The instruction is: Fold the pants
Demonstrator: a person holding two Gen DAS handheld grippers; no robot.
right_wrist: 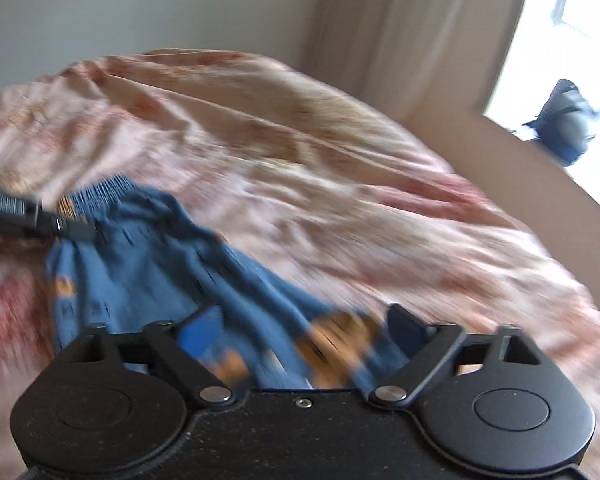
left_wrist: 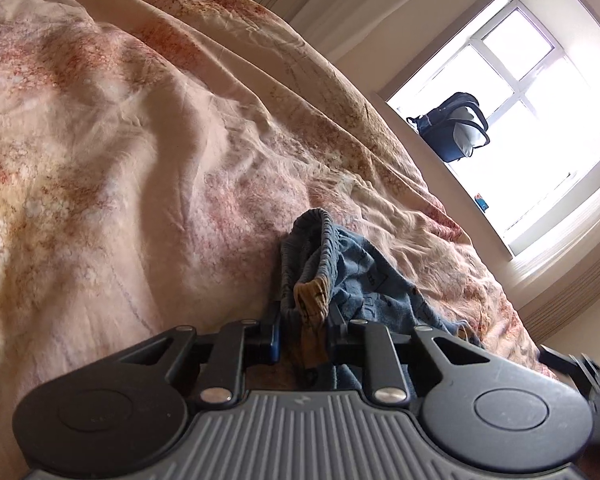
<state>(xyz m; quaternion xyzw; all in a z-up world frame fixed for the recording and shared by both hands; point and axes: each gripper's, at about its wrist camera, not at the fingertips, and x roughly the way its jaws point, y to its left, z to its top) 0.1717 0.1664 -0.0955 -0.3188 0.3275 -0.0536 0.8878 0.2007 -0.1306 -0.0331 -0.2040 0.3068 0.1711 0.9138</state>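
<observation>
Pinching the pants (left_wrist: 332, 276) at their bunched waistband, the left gripper (left_wrist: 304, 340) has its fingers clamped on cloth. Only the blurred right wrist view shows the right gripper (right_wrist: 304, 336), fingers wide apart over the pants' leg cloth on the bed (right_wrist: 340, 168).

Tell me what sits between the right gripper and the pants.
Nothing visible does. The right gripper is open with the blue pants lying directly between and beneath its fingers on the bedspread. The left gripper is shut on the waistband, off to the side.
</observation>
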